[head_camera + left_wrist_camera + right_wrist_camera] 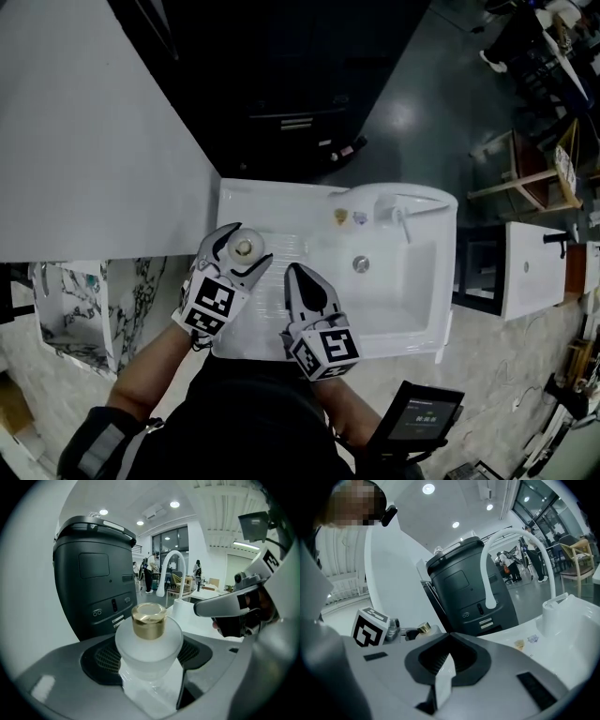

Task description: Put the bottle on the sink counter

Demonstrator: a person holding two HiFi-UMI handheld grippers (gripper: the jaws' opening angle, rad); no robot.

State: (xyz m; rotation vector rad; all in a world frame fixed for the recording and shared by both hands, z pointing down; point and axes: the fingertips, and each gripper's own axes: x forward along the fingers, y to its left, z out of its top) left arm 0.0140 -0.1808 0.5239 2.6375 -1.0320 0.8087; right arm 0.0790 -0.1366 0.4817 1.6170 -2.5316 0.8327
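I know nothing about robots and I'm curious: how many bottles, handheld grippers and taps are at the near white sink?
Bottle: 1
Grippers: 2, the left gripper and the right gripper
Tap: 1
Total: 4

The right gripper (448, 635) has its grey jaws closed tip to tip, with nothing between the black pads. To its left, the left gripper (410, 633) seems to clasp a small frosted bottle with a gold cap (423, 628). Behind them stand a tall dark grey machine (468, 592), a white arched faucet (490, 597) and a glossy white sink counter (508, 638).
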